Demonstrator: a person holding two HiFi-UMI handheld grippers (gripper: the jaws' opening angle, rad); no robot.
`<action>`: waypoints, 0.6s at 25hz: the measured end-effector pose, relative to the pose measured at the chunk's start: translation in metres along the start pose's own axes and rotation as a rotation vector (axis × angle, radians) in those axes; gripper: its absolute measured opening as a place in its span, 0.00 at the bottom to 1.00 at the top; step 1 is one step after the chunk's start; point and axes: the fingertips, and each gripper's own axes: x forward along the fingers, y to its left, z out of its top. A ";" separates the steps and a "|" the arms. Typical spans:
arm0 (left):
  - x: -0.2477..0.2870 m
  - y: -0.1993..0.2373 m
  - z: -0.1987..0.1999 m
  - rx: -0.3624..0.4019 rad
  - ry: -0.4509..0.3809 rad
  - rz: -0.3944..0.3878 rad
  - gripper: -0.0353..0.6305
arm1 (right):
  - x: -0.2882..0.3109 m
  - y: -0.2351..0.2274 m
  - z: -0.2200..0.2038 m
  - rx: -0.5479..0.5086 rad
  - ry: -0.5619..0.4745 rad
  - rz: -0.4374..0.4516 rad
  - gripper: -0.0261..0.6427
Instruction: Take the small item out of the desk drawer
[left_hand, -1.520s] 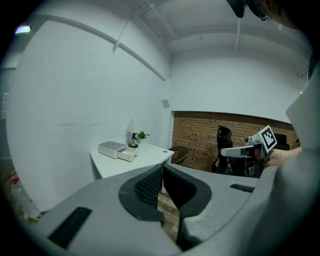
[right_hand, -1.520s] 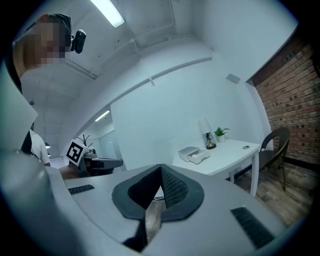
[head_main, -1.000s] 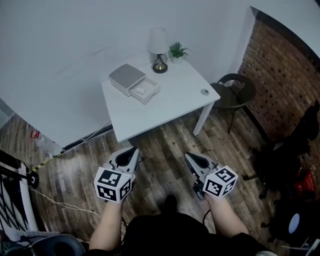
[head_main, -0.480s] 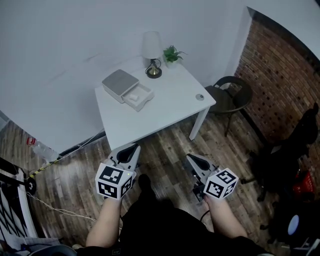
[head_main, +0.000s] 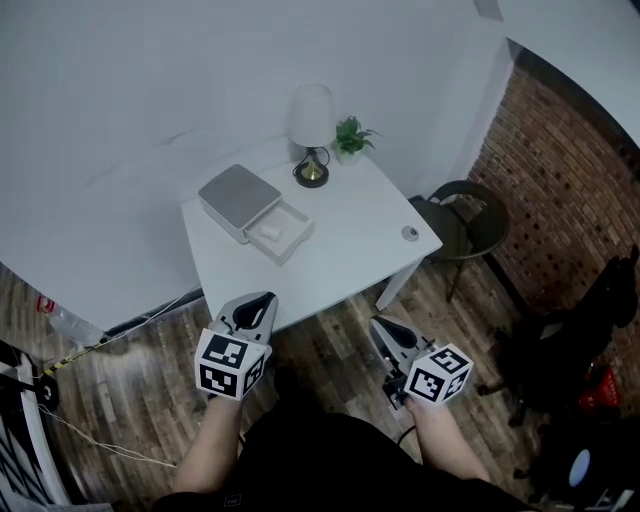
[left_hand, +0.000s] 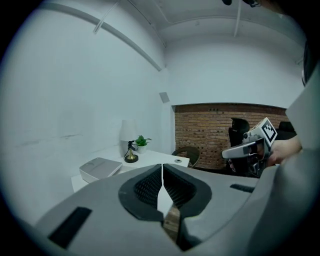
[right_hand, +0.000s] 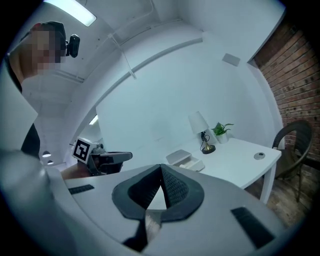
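Observation:
A grey drawer box (head_main: 238, 198) sits on the white desk (head_main: 330, 255), its drawer (head_main: 282, 233) pulled open. A small white item (head_main: 268, 231) lies inside the drawer. My left gripper (head_main: 262, 300) is shut and empty, held over the floor just short of the desk's front edge. My right gripper (head_main: 379, 326) is also shut and empty, over the floor to the right of it. In the left gripper view the left gripper (left_hand: 162, 168) has its jaws pressed together, with the drawer box (left_hand: 100, 169) far ahead. The right gripper (right_hand: 161, 167) points at the drawer box (right_hand: 183, 159).
A lamp (head_main: 312, 130) and a small potted plant (head_main: 352, 138) stand at the desk's back edge. A small round fitting (head_main: 410, 233) sits near its right corner. A dark round chair (head_main: 470, 215) stands right of the desk, by a brick wall (head_main: 560, 190). Cables (head_main: 90, 345) lie on the floor at left.
The desk has come nearer and shifted lower in the head view as the person steps toward it. Both grippers stay shut and low in front of the body.

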 end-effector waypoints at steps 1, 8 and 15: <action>0.008 0.014 0.002 0.010 0.004 -0.006 0.08 | 0.017 -0.003 0.004 0.001 0.004 -0.001 0.04; 0.057 0.121 0.022 0.043 0.023 -0.035 0.08 | 0.144 -0.014 0.041 -0.013 0.018 0.018 0.04; 0.088 0.181 0.013 -0.029 0.046 -0.059 0.08 | 0.209 -0.034 0.054 -0.006 0.061 0.005 0.04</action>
